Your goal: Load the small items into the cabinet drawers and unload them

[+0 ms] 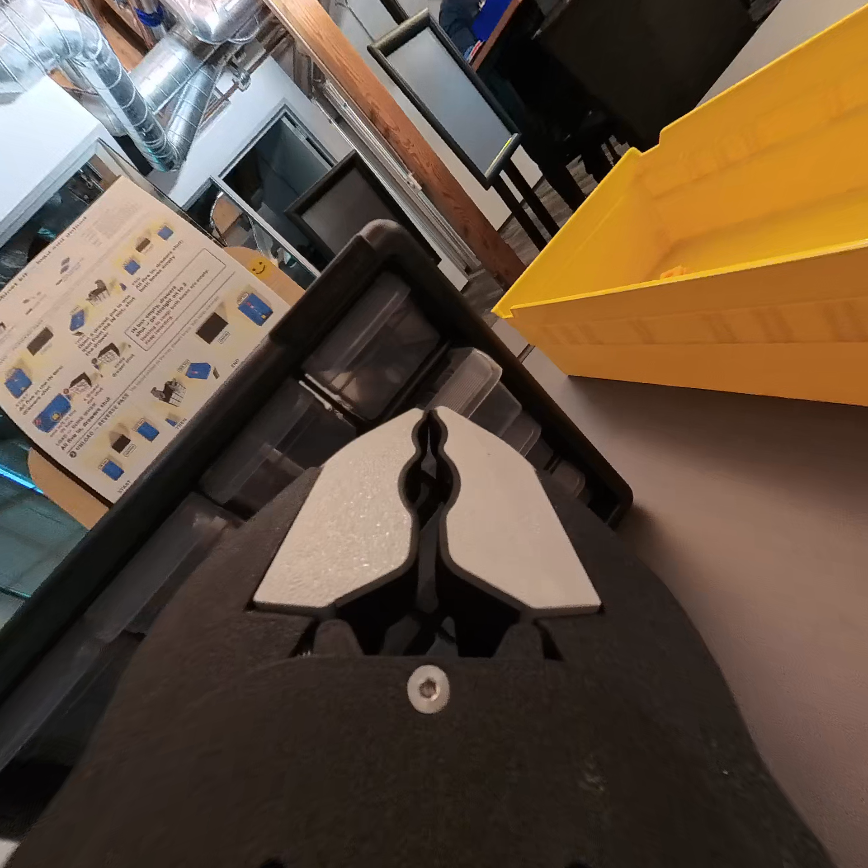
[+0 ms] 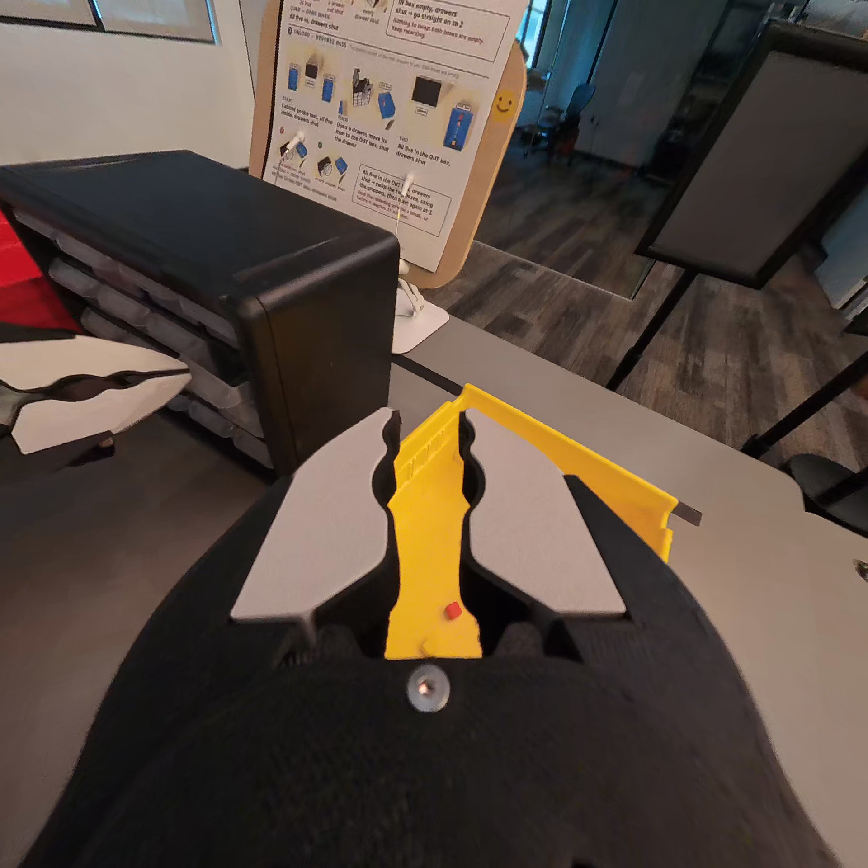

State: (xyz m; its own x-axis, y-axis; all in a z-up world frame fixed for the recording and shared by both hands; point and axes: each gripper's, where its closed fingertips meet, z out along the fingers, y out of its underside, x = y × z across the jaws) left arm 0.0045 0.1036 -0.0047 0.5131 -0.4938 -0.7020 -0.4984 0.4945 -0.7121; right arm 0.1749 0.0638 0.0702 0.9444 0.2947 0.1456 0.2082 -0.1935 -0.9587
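The black cabinet (image 1: 375,244) with clear drawers (image 1: 375,347) stands right in front of my left gripper (image 1: 430,414). That gripper's pads are shut together, with nothing visible between them. It also shows in the right wrist view (image 2: 183,373), shut, close to the drawer fronts of the cabinet (image 2: 188,225). My right gripper (image 2: 430,415) is open and empty, hovering over the yellow bin (image 2: 422,540). A small red item (image 2: 452,610) lies on the bin floor below the gap between its fingers. In the left wrist view the yellow bin (image 1: 704,329) holds a small orange item (image 1: 674,272).
A printed instruction board (image 2: 375,117) stands on a stand behind the cabinet and also shows in the left wrist view (image 1: 117,329). A red box (image 2: 19,282) shows at the far left. The grey table (image 2: 610,422) ends at the right, with wooden floor beyond. My right fingertips sit around 20 cm from my left ones. The black cabinet (image 1: 375,244) lies some 7 cm from my left tips, 12 cm from my right tips. It turns up in the right wrist view (image 2: 227,307) as well.
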